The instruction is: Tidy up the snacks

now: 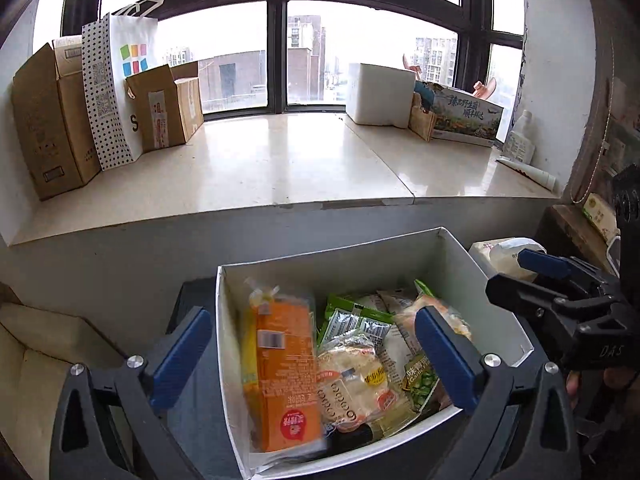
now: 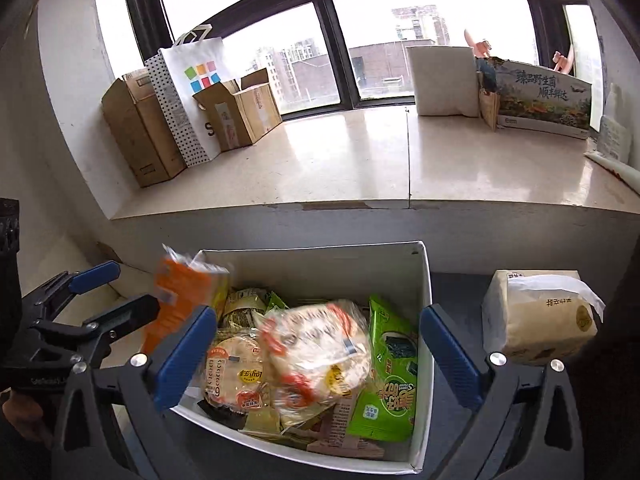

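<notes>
A white open box (image 1: pixel 332 252) (image 2: pixel 312 252) holds a pile of snack packs. An orange pack (image 1: pixel 284 376) (image 2: pixel 180 292) stands on end at the box's left wall, blurred, with neither pad touching it. My left gripper (image 1: pixel 312 320) (image 2: pixel 132 286) hangs above that side, jaws wide open and empty. A blurred clear pack of round cakes (image 2: pixel 316 352) lies on top of the pile, below my right gripper (image 2: pixel 318 314) (image 1: pixel 516 274), which is also open and holds nothing. A green seaweed pack (image 2: pixel 384 384) lies at the right.
Behind the box runs a pale window ledge (image 1: pixel 280 168) with cardboard boxes (image 1: pixel 52 120), a paper bag (image 1: pixel 120 80), a white foam box (image 1: pixel 380 92) and a printed carton (image 1: pixel 464 116). A paper-wrapped pack (image 2: pixel 540 320) sits right of the box on a dark surface.
</notes>
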Demonstrator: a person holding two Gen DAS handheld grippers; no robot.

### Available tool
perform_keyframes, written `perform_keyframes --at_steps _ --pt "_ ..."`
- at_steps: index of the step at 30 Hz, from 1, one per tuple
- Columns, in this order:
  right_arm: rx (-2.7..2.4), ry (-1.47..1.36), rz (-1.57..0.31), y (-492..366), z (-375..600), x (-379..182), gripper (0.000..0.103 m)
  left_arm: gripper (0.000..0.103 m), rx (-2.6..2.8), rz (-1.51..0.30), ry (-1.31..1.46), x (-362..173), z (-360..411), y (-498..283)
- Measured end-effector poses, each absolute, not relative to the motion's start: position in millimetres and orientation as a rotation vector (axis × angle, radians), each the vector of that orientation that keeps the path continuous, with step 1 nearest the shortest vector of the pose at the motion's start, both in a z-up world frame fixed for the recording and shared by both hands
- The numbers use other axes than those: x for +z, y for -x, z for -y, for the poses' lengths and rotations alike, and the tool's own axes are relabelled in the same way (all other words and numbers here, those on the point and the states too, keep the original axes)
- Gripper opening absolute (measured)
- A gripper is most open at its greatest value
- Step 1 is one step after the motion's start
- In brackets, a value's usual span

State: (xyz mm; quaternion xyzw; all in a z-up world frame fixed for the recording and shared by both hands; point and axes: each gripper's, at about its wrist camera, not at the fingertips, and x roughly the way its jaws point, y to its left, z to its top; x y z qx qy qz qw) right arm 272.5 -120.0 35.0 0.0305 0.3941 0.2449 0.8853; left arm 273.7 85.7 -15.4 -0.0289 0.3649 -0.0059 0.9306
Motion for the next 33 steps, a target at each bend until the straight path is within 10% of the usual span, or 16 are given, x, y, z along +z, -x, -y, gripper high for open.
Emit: perform_keyframes --at_steps 33 --pt "0.497 0.069 -0.513 -60.8 146.9 154.0 0.103 0.103 0.051 -0.475 0.119 69.3 -51.7 -23.4"
